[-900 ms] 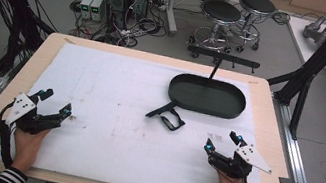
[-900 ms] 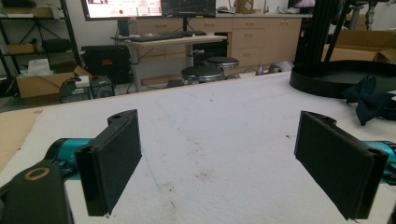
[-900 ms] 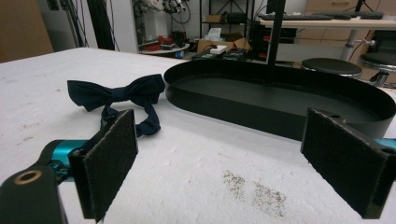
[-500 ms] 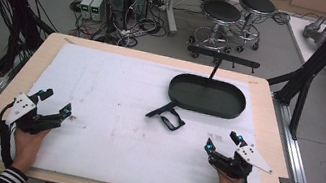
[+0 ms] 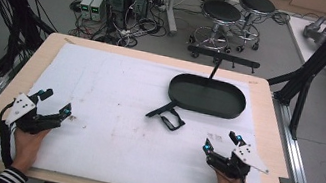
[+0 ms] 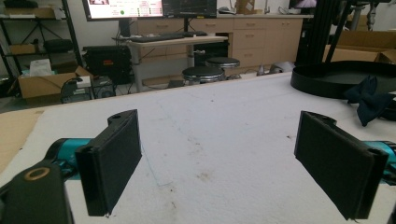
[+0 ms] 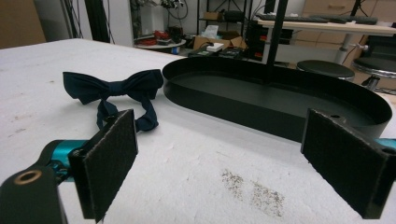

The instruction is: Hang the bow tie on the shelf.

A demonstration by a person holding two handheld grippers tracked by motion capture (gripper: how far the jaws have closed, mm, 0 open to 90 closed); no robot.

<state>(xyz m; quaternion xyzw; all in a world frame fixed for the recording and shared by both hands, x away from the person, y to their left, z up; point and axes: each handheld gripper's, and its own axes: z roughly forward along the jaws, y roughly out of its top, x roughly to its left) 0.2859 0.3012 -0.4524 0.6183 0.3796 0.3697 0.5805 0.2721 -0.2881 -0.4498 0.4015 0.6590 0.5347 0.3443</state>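
While both claws rest released on the white-covered desk (image 5: pixel 115 93), nothing is picked up yet. Probably the right claw (image 5: pixel 224 144) must reach the dark navy fabric bow tie (image 7: pixel 114 88), lying beside the black oval tray (image 5: pixel 235 115); the left claw (image 5: pixel 54 104) waits.

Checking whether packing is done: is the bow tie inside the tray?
No, the bow tie lies on the white mat beside the tray, outside its rim.

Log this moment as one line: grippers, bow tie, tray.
left gripper: open, empty | right gripper: open, empty | bow tie: on the white mat, beside the tray, untouched | tray: empty
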